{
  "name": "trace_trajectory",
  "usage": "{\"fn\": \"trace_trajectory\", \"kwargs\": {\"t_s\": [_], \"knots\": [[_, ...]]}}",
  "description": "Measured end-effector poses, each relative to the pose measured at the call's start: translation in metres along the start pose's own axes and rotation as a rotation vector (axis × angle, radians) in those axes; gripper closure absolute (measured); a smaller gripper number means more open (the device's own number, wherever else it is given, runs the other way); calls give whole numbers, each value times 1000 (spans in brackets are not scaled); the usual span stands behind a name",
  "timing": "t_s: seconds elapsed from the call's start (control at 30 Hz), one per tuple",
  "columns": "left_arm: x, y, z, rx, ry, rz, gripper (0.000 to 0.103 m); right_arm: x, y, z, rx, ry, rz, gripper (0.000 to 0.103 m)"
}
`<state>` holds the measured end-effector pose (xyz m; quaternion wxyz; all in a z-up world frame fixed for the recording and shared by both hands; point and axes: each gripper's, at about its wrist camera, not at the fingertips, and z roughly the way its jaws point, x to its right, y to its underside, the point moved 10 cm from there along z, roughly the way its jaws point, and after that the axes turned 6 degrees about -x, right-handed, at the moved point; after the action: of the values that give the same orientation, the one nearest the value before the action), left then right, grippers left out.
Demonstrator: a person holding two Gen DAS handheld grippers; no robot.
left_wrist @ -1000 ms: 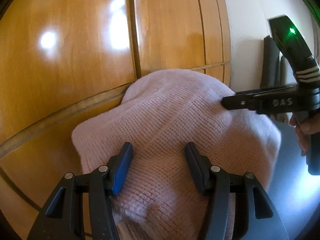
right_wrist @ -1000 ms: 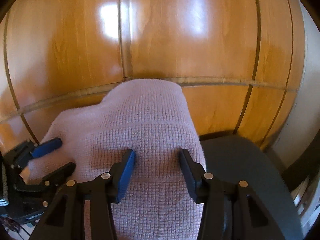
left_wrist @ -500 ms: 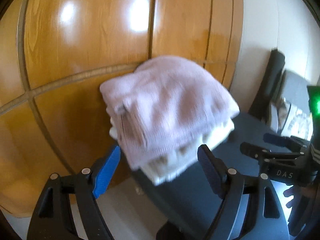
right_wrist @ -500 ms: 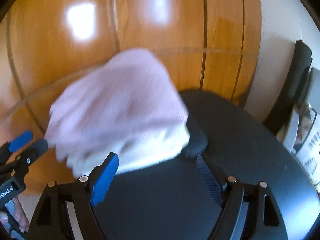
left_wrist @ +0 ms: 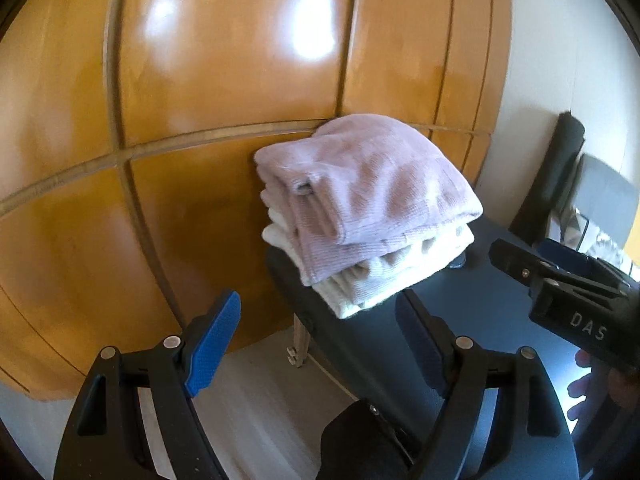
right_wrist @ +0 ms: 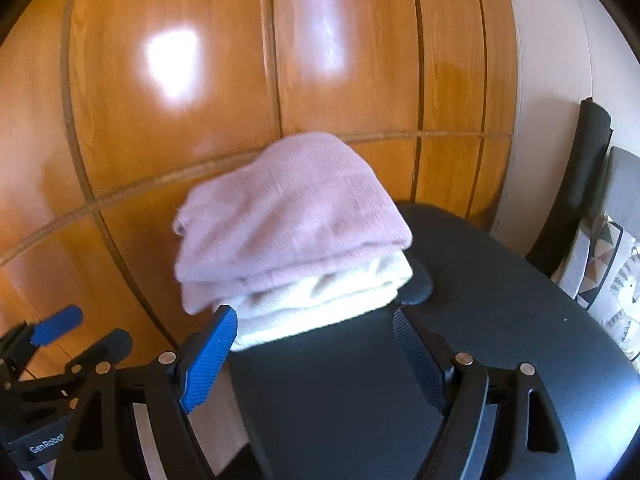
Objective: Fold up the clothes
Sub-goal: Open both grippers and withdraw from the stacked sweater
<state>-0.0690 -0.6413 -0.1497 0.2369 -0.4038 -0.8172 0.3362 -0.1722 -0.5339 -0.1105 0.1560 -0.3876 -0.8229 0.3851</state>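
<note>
A folded pink knit garment [left_wrist: 368, 184] [right_wrist: 292, 208] lies on top of a folded cream garment [left_wrist: 384, 276] [right_wrist: 324, 300]. The stack sits at the far left corner of a dark round table [left_wrist: 472, 320] [right_wrist: 500, 288], against a wooden panelled wall. My left gripper [left_wrist: 320, 336] is open, a short way back from the stack and holding nothing. Just in front of the stack my right gripper [right_wrist: 312, 348] stands open and holds nothing. In the left wrist view the right gripper [left_wrist: 560, 272] enters from the right. The other gripper [right_wrist: 76, 336] shows at the lower left of the right wrist view.
The glossy wooden wall [left_wrist: 240, 80] rises right behind the stack. A table leg [left_wrist: 300, 340] shows over pale floor at the left. A black chair back [right_wrist: 580, 184] and a patterned cushion [right_wrist: 612, 280] stand at the right, beyond the table.
Both grippers have let go of the pink garment and pulled back from it. The garment now rests on the cream one, and the dark tabletop has come into view.
</note>
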Motion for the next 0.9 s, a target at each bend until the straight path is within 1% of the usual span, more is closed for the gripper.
{"fn": "trace_trajectory", "kwargs": {"t_s": [0.2,0.27,0.37,0.53,0.67,0.8,0.9], "knots": [[-10,-3,-6,-12,59,-77,20,-23,1,-17,28,4,-19,21],[-12,-2,-7,-10,49,-76,20,-29,4,-21,34,3,-18,21],[-12,0,-7,-14,47,-70,20,-30,10,-18,32,28,-5,20],[-20,4,-7,-3,-52,-35,20,-30,20,-9,17,27,1,20],[-23,5,-2,-3,-35,-69,20,-30,23,-3,10,18,0,20],[-27,8,1,46,-57,-139,20,-31,24,2,11,19,-19,20],[-21,13,9,34,-54,-129,20,-28,23,3,22,26,-41,20]]}}
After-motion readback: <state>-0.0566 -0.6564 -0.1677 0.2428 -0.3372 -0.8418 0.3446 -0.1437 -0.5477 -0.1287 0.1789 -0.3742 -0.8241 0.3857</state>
